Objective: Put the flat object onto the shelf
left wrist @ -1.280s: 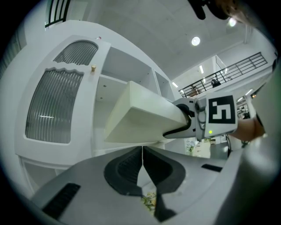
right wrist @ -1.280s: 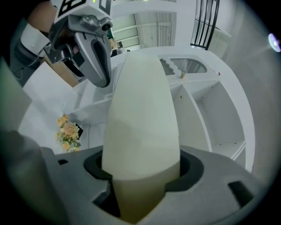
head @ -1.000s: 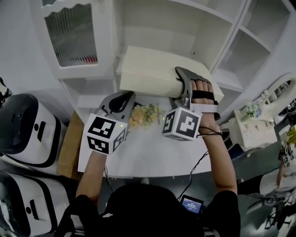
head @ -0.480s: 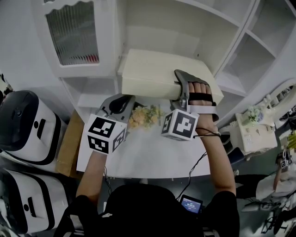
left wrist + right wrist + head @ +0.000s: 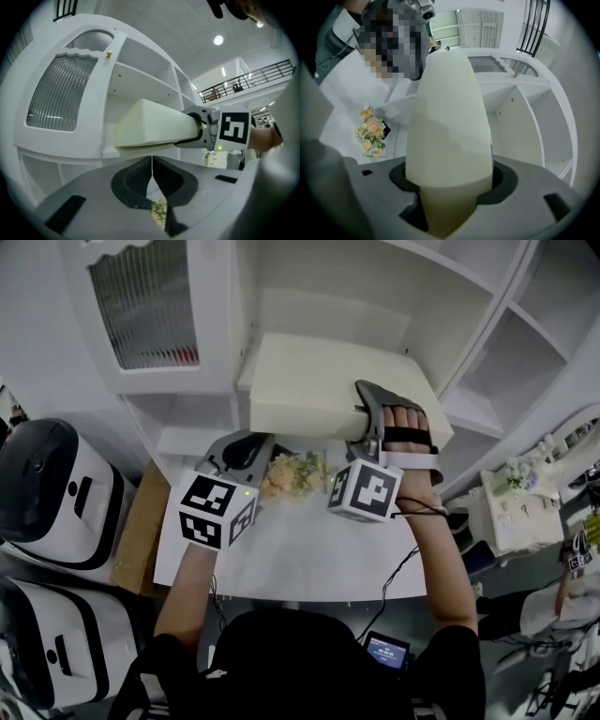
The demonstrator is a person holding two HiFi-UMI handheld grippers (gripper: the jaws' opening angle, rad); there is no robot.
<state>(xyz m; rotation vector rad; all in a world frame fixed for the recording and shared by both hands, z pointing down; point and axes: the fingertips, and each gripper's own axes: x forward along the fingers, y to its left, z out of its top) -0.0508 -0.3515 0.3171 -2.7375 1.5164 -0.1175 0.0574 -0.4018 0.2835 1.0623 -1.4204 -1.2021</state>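
Flat object (image 5: 319, 390), just one, held in right gripper (image 5: 364, 414), apparently meeting one shelf (image 5: 108, 151).

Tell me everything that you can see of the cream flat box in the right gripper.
The cream flat box is a plain, matte, thick slab with no print showing. It lies about level, with one end clamped in the right gripper, whose jaws press on its top and bottom faces. Its far end points into the white shelf unit. Whether it already rests on a shelf board cannot be told.
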